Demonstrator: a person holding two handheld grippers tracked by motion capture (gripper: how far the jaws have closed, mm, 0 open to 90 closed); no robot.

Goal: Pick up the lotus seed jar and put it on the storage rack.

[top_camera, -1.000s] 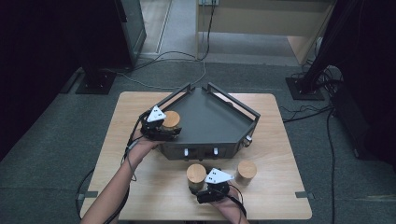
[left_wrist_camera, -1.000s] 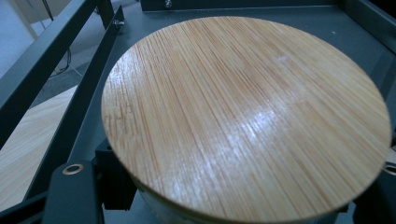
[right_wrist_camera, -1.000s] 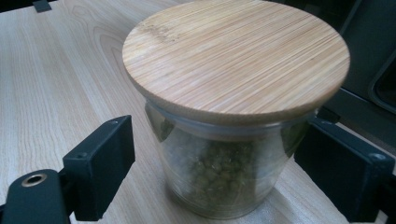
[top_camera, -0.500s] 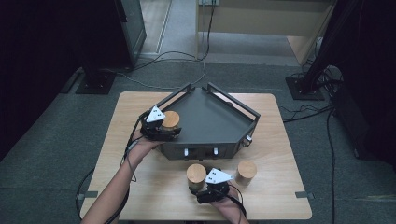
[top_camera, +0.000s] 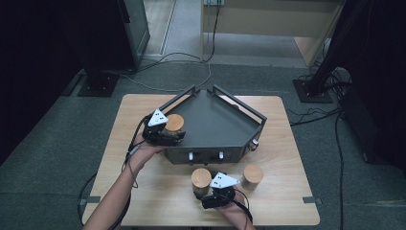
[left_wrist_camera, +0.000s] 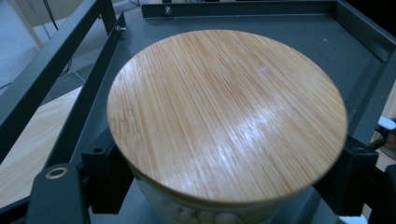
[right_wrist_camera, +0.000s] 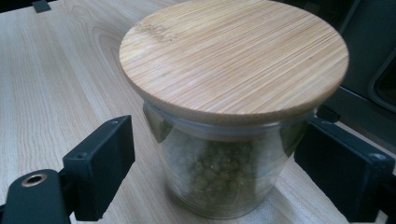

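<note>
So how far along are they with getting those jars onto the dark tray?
Nothing looks fully done. In hand: the left gripper holds one jar over the tray; whether it stands there is unclear. The right gripper straddles the bean jar on the table, jaws open. A third jar waits.

base of the lidded jar point(left_wrist_camera: 226, 116) cut off below, its contents an unreadable blur
</note>
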